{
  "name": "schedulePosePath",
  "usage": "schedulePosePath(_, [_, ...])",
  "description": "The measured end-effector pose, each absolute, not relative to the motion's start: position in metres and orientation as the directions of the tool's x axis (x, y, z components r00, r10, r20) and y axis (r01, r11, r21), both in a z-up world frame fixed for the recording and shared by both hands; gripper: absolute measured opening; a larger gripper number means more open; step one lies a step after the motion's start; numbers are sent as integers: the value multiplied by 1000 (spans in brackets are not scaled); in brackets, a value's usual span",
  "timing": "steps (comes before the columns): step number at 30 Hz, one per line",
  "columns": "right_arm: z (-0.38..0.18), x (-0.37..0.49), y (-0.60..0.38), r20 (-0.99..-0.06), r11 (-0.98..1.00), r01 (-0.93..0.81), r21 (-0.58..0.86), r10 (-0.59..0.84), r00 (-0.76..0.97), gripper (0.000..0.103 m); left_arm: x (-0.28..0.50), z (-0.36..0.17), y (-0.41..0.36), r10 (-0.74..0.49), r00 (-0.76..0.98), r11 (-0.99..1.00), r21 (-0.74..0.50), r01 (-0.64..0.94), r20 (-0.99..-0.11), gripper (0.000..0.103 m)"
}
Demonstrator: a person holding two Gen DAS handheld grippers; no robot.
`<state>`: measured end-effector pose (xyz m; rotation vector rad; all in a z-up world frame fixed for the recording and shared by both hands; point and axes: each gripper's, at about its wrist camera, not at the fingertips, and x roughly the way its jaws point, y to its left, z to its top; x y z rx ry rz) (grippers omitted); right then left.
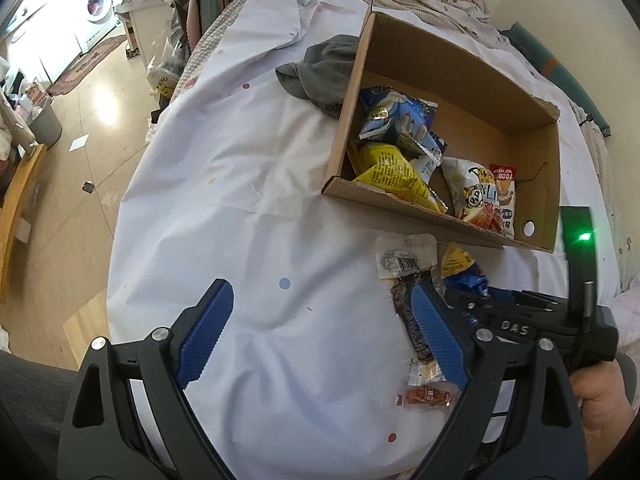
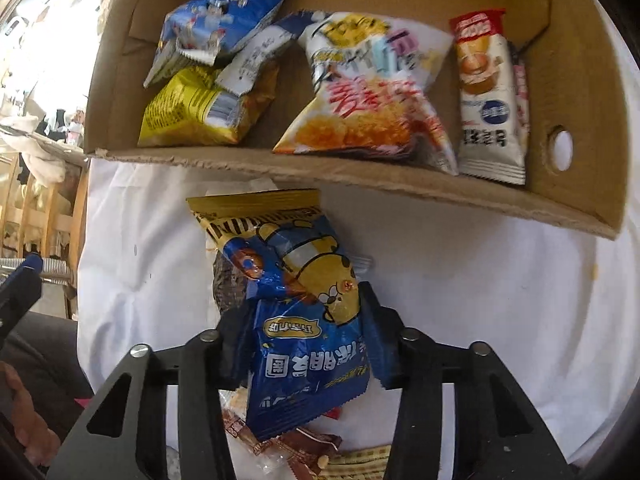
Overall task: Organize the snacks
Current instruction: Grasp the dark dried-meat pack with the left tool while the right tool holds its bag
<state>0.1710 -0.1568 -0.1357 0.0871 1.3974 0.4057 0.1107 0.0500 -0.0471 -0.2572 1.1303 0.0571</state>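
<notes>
Snacks are piling in the cardboard box (image 2: 580, 80); the right gripper (image 2: 304, 344) is pinching a blue-and-yellow snack bag (image 2: 304, 320), while the left gripper (image 1: 320, 320) is hovering wide, empty.

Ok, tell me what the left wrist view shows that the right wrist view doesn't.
Left wrist only: the grey cloth beside the cardboard box, a washing machine, and the left gripper with jaws open over bare sheet. Right wrist only: the right gripper shut on the blue snack bag. Both: the box and its yellow packet.
</notes>
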Motion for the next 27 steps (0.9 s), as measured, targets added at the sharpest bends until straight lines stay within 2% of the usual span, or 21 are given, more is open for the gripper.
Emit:
schedulePosePath(3, [-125,169,-167,-925,923,-221,315,350,147,41,112,-51,48,-81,420,969,-169,-178,-904,89])
schedulePosePath(12, [-87,149,-225,-877,907,-122,403,421,232,40,118,-84,33,-153,330,950,-231,-211,-931,89])
schedulePosePath(17, [-83,134,-255,-859,897,-60,437,436,269,40,133,-100,6,-193,300,946,-258,-195,-934,89])
schedulePosePath(22, [-81,129,-272,-846,887,-16,461,444,294,40,143,-120,-21,-226,238,927,-283,-245,-945,89])
schedulePosePath(27, [-83,132,-273,-845,884,-2,467,447,294,40,148,-140,-46,-154,194,955,-197,-223,-969,87])
